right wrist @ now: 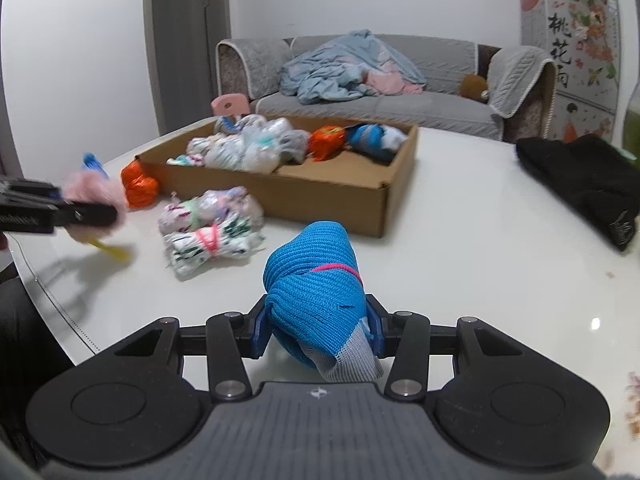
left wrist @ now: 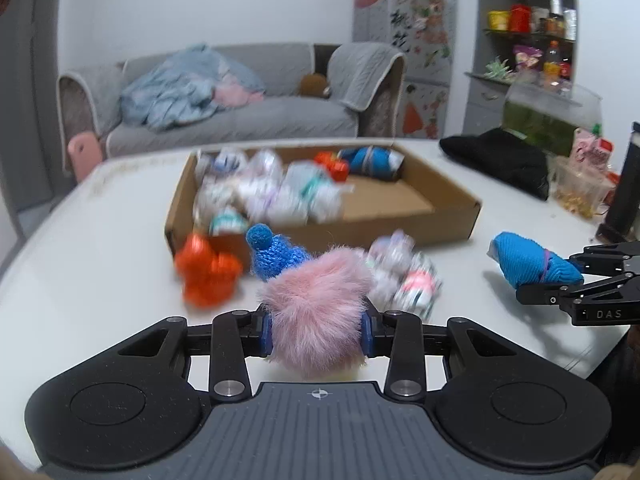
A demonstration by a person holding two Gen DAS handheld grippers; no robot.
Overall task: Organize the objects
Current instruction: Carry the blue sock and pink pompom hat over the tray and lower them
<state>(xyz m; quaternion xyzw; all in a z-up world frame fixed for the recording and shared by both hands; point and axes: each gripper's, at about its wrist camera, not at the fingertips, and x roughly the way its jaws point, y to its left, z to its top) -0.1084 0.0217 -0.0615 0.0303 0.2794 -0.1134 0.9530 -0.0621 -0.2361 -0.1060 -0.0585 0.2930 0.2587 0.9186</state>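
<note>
My left gripper [left wrist: 317, 332] is shut on a pink fluffy ball [left wrist: 316, 304], held above the white table [left wrist: 100, 300]. My right gripper [right wrist: 318, 330] is shut on a rolled blue knit bundle [right wrist: 316, 276] with a pink band; it also shows in the left wrist view [left wrist: 532, 262]. A shallow cardboard box [left wrist: 448, 216] in the middle of the table holds several white wrapped bundles [right wrist: 248, 148], an orange item [right wrist: 326, 140] and a blue bundle [right wrist: 372, 138]. In front of the box lie an orange item [left wrist: 208, 270], a small blue knit hat [left wrist: 272, 254] and two white bundles [right wrist: 212, 224].
A black cloth [right wrist: 588, 184] lies at the table's right side. A fish tank [left wrist: 548, 116] and a snack container [left wrist: 580, 188] stand at the far right. A grey sofa [right wrist: 400, 100] stands behind the table. The table's near edge curves at the left [right wrist: 52, 296].
</note>
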